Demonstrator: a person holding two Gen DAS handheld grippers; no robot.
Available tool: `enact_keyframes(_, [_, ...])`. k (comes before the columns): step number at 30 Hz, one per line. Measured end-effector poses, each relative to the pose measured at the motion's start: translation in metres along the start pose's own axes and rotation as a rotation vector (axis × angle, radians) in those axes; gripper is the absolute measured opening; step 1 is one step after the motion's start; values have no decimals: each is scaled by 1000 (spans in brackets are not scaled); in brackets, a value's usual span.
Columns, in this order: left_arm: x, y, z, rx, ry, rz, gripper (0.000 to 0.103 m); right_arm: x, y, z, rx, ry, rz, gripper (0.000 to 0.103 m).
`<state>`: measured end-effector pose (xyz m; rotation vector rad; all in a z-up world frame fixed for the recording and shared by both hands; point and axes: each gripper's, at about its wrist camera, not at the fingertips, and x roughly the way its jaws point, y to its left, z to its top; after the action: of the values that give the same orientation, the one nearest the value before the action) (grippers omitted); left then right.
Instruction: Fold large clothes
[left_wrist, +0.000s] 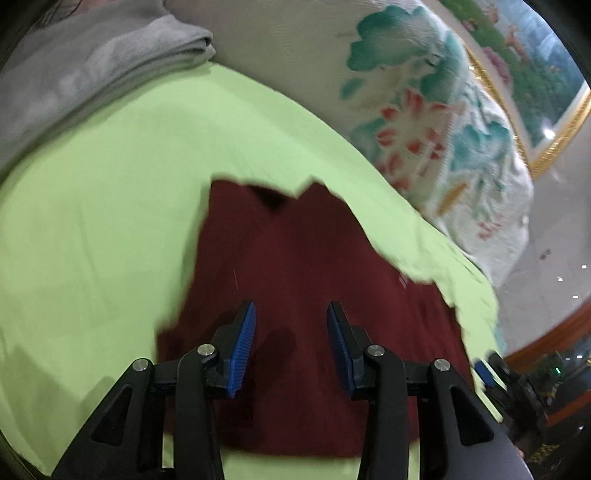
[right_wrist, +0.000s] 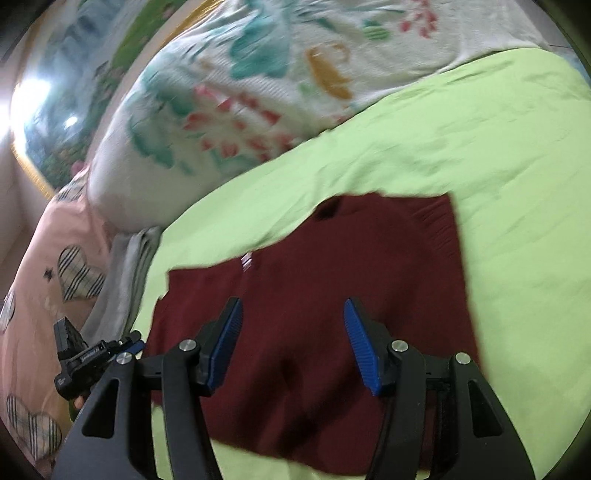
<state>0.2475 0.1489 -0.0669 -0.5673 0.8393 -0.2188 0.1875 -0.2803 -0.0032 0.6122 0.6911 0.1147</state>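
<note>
A dark red garment (left_wrist: 295, 266) lies flat and folded into a compact shape on a light green sheet (left_wrist: 110, 192). It also shows in the right wrist view (right_wrist: 314, 280), with a small white label near its upper left. My left gripper (left_wrist: 291, 332) hovers open and empty above the garment's near part. My right gripper (right_wrist: 293, 332) is open and empty above the garment too. The right gripper shows at the right edge of the left wrist view (left_wrist: 491, 369), and the left gripper at the left of the right wrist view (right_wrist: 96, 354).
A white quilt with floral print (left_wrist: 424, 122) lies bunched beyond the green sheet (right_wrist: 443, 129). A folded grey cloth (left_wrist: 92, 74) sits at the sheet's far left. A pink bedspread with heart patches (right_wrist: 44, 288) and a framed picture (left_wrist: 535, 55) border the bed.
</note>
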Motion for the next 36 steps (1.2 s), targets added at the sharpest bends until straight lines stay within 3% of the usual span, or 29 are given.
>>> enact_keyframes(1, [-5, -2, -10, 3, 5, -14, 41, -1, 4, -5, -5, 6, 12, 55])
enact_keyframes(2, [-10, -4, -21, 4, 12, -22, 41, -1, 9, -12, -9, 12, 28, 44])
enact_keyframes(4, [-22, -7, -42, 16, 16, -23, 42, 1, 19, -23, -22, 34, 38, 32])
enact_keyframes(8, [-42, -8, -78, 55, 23, -5, 50, 5, 34, -45, -33, 53, 51, 26])
enact_keyframes(11, [-42, 1, -99, 15, 60, -27, 57, 10, 42, -58, -46, 74, 62, 24])
enact_keyframes(16, [-25, 20, -99, -85, 89, -30, 57, 24, 55, -65, -68, 115, 67, 23])
enact_keyframes(19, [-18, 25, -93, -134, 69, -46, 65, 31, 63, -61, -83, 118, 70, 23])
enact_keyframes(24, [-2, 25, -79, -163, 46, -46, 70, 48, 70, -51, -88, 125, 53, 22])
enact_keyframes(32, [11, 32, -58, -246, 17, -70, 72, 65, 78, -41, -102, 130, 33, 22])
enact_keyframes(36, [16, 28, -52, -237, 5, -52, 73, 102, 68, -48, -76, 212, -14, 20])
